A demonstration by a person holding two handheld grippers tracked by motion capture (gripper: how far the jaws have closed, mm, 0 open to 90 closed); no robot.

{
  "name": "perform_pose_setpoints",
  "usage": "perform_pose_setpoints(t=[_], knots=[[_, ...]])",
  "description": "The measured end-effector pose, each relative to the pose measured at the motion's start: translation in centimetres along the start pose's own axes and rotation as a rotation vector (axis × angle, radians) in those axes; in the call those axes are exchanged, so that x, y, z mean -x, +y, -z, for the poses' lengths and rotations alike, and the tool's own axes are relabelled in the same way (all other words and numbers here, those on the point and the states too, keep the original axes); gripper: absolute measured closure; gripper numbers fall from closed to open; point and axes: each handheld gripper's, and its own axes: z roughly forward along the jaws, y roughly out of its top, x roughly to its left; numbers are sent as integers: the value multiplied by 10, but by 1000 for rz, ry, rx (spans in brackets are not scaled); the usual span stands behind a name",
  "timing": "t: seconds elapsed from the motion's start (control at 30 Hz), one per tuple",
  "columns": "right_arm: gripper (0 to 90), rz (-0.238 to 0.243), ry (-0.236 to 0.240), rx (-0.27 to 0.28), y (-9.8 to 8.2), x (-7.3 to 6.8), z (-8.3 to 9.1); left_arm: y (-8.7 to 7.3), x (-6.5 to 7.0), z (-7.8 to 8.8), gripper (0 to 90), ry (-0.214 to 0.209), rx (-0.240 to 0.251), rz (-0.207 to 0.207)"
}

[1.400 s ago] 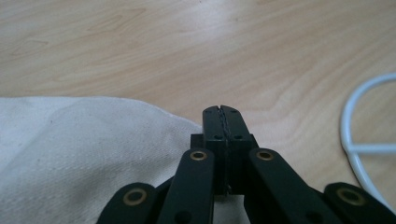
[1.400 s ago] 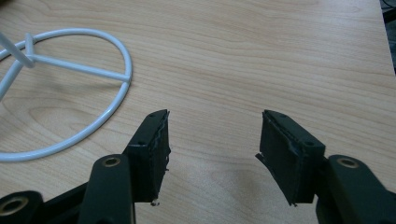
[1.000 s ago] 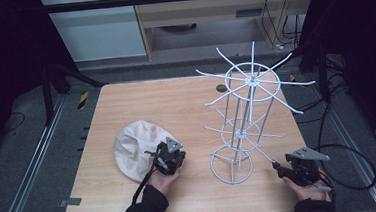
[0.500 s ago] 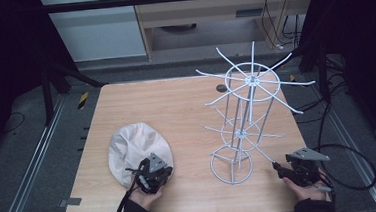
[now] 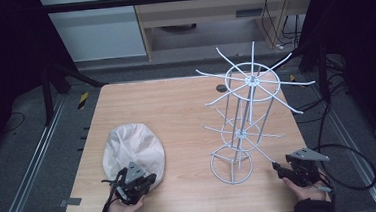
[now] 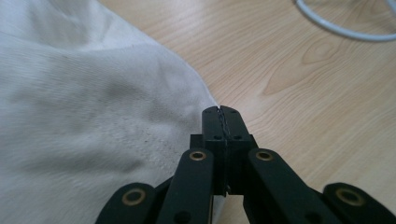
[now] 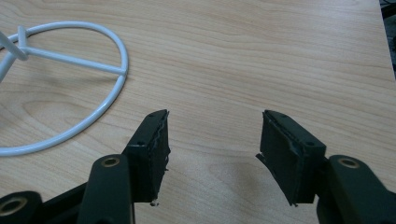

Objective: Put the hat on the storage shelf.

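The left hand-held gripper (image 5: 142, 182) sits at the near edge of the white cloth cap (image 5: 133, 151), jaws pressed together at the fabric's hem; whether any cloth is pinched between them cannot be told. The cap lies on the near left part of the wooden bench (image 5: 176, 117). The right hand-held gripper (image 7: 214, 140) has jaws wide apart over bare wood, near the base ring of the upright white wire rack (image 5: 242, 117).

The high view looked forward and down over the whole wooden table (image 5: 176, 112), while each gripper view sat close above its near edge, both apparently sharing the white wire rack's (image 5: 242, 127) base ring with the high view.
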Motion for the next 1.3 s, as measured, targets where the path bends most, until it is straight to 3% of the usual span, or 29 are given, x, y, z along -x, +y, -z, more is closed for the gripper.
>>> perform_pose_setpoints(t=[0.1,0.13,0.17,0.23,0.37,0.4,0.43,0.6,0.77,0.97,1.1,1.27,1.3], knots=[[422,-12,0,-1,0,0,0,12,-5,21,871,7,76,36],[422,-12,0,-2,0,0,0,12,-5,21,847,7,76,36],[421,-5,0,-2,0,0,0,22,-14,34,822,35,134,70],[420,-11,2,-3,0,0,0,33,-27,46,785,61,177,113],[415,-6,4,-1,0,1,0,52,-52,57,677,161,202,171],[415,-6,4,-1,0,1,0,52,-52,57,644,161,202,171],[412,-8,2,-4,0,1,0,59,-66,55,602,211,190,199],[407,-9,3,-2,0,1,0,62,-88,34,535,276,123,260],[403,-15,5,-6,0,2,-1,51,-88,11,474,302,60,280],[395,-9,6,-10,0,1,-1,41,-91,1,436,334,20,305],[392,-11,10,-14,0,1,-2,38,-91,-5,477,361,-7,294],[389,-7,10,-14,0,1,-2,36,-92,-15,711,385,-49,284],[389,-7,10,-14,0,1,-2,35,-93,-17,711,378,-58,300]])
